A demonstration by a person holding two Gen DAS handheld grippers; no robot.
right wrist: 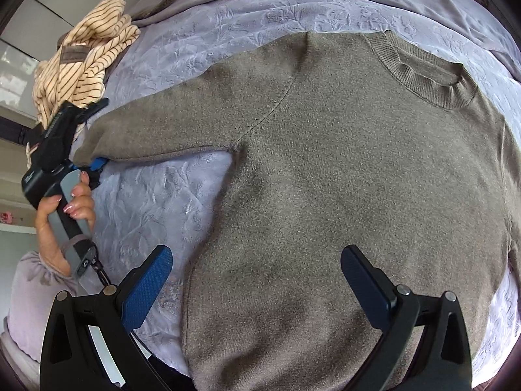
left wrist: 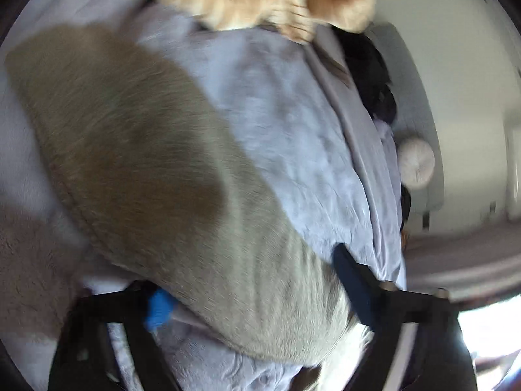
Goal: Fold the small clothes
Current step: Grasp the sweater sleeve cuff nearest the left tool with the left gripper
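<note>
so the grey-brown sweater (right wrist: 342,169) is laid flat, front up, on a bed covered with a lilac blanket (right wrist: 156,202), neckline (right wrist: 429,78) toward the far side and one sleeve (right wrist: 169,127) stretched straight out sideways from the body. looks set up that way so the sleeve can be folded in across the chest first.

the left gripper (right wrist: 94,137) is right at the cuff end of that sleeve, held in a hand (right wrist: 65,215), and the sleeve end sits between its jaws. from its own camera the cloth (left wrist: 156,169) fills the gap, and one blue pad (left wrist: 158,306) sits under the fabric, but it's blurry. the jaws stand about mid-width, and i can't tell if they're actually pinching yet.

the right gripper (right wrist: 257,280) hangs over the sweater's lower body, pointing steeply down, jaws wide with nothing in them. my guess is it's there to pin or grab the hem side while the sleeve comes over.

beyond the sleeve from the sweater's body, a striped cream top (right wrist: 81,62) is bunched in a heap, probably waiting its turn. folding hasn't really started, i'd say.
</note>
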